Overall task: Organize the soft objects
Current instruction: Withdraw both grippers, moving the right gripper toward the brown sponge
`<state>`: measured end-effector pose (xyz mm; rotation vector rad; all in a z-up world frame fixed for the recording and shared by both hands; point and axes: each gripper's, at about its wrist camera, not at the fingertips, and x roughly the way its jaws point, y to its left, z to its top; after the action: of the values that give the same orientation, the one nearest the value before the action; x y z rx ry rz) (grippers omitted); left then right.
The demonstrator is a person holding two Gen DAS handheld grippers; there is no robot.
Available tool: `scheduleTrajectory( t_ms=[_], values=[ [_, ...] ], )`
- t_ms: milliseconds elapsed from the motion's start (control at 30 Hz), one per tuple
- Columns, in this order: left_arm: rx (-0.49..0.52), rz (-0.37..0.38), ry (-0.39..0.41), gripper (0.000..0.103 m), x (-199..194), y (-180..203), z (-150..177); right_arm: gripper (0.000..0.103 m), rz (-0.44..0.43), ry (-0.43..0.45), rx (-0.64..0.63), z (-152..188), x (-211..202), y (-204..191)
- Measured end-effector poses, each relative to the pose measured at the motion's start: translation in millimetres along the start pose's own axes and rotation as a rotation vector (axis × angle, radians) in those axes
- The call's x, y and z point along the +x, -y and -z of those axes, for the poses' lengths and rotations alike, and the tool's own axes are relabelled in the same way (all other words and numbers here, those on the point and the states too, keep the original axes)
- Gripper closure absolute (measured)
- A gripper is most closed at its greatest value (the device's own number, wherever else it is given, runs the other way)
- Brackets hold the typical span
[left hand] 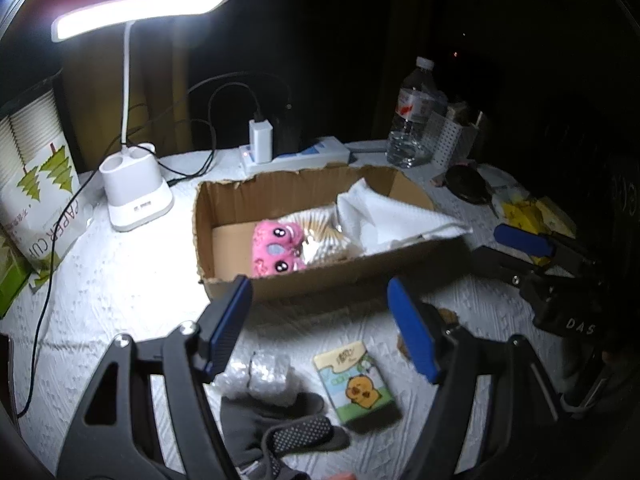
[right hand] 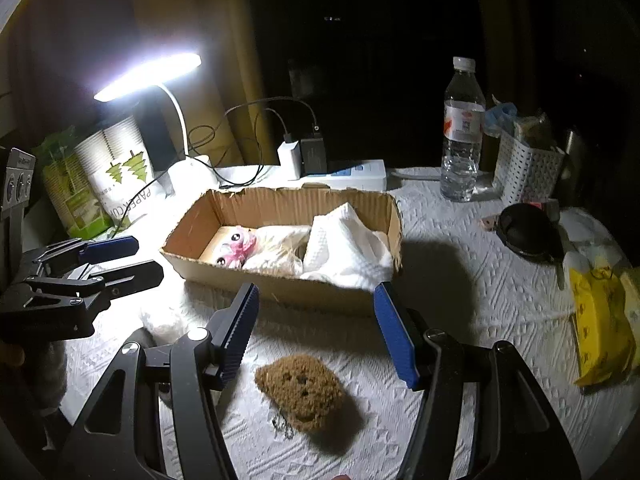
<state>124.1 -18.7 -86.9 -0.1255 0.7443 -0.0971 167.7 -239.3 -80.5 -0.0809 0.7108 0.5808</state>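
Lying flat: fuzzy brown plush (right hand: 301,392), corrugated cardboard box (right hand: 280,284) beyond.

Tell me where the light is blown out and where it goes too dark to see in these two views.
Left wrist view: the desk lamp head is blown out, glare washes the tablecloth beside the cardboard box, and the right side falls to black. Right wrist view: the same lamp flares, the pink plush looks washed out, and the box throws a shadow rightward.
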Motion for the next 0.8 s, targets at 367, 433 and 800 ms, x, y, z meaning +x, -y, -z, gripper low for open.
scheduleTrajectory(
  t_ms=[367, 433, 800],
  values=[
    [0.01, -0.006, -0.031, 0.031, 3, 9, 20, 0.04, -0.012, -0.019, 0.021, 23, -1, 1],
    [0.011, -0.008, -0.039, 0.031, 4, 10, 25, 0.04, -0.015, -0.024, 0.027, 28, 0, 2],
    [0.024, -0.014, -0.101, 0.031, 23, 17, 43, 0.04, -0.042, -0.075, 0.062, 52, 18, 8]
  ],
)
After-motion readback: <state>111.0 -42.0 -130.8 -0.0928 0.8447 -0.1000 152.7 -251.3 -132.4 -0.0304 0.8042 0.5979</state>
